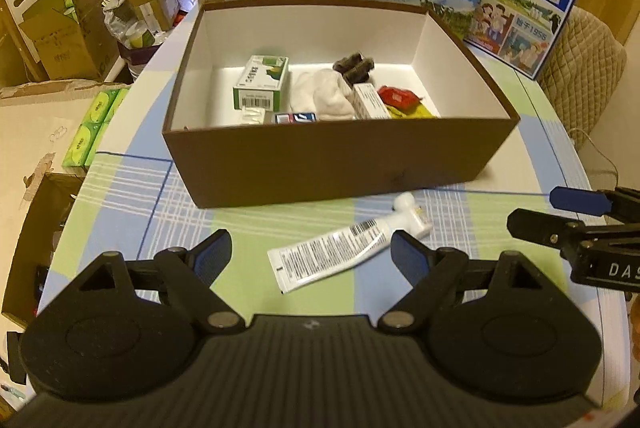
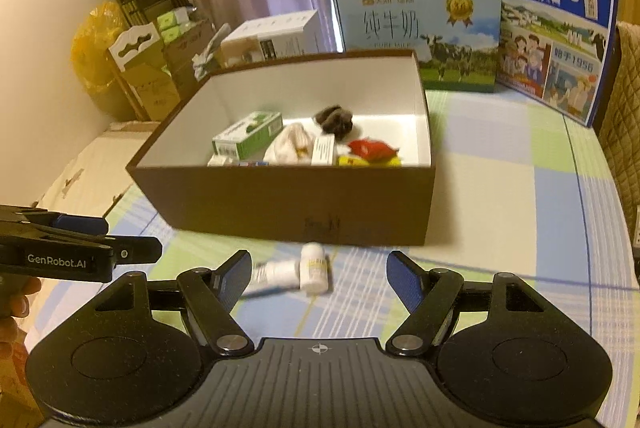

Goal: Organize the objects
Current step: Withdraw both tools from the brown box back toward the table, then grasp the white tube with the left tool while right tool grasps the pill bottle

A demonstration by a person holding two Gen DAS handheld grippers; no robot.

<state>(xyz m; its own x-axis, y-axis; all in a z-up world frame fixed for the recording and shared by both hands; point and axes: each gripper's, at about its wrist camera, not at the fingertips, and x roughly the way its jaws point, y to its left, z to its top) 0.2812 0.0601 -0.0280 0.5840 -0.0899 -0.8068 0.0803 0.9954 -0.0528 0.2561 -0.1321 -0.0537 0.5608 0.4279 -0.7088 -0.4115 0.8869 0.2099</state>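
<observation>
While both grippers hang wide and empty, the white tube [image 1: 347,248] lies slanted lower-left to upper-right, seemingly nearer the left gripper [image 1: 311,252] than the right gripper [image 2: 318,278].

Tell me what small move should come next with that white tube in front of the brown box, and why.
Probably lower the left claw onto the white tube and close. It is the only loose item on the tablecloth, lying outside the brown box, and both claws are open and empty.
</observation>
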